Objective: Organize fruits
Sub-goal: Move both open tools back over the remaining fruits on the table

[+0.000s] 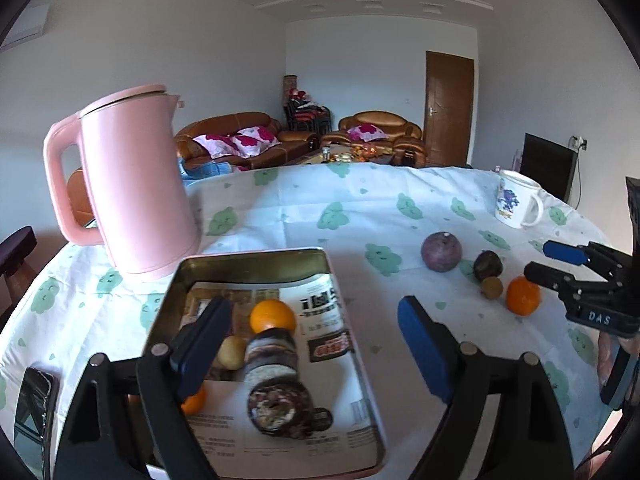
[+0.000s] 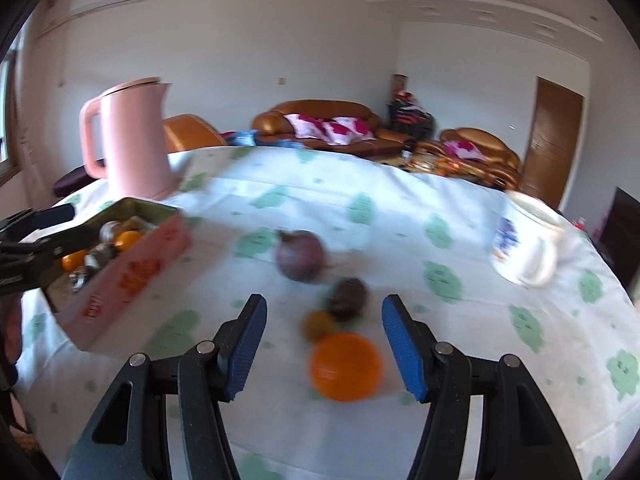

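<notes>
A metal tin (image 1: 340, 288) lined with printed paper holds two oranges (image 1: 273, 316), a small yellow fruit (image 1: 232, 354) and two dark passion fruits (image 1: 280, 408). My left gripper (image 1: 316, 344) hangs open over the tin with nothing between its pads. On the cloth to the right lie a large purple fruit (image 1: 442, 251), a dark passion fruit (image 1: 488, 265), a small brown fruit (image 1: 492, 287) and an orange (image 1: 523, 295). My right gripper (image 2: 324, 344) is open. That orange (image 2: 346, 366) lies between its fingers, untouched. The right wrist view is blurred.
A pink kettle (image 1: 136, 184) stands behind the tin at the left. A white printed mug (image 1: 516, 200) sits at the far right of the round table with its green-patterned cloth (image 1: 360, 208). A phone (image 1: 34, 408) lies near the left front edge. Sofas stand beyond.
</notes>
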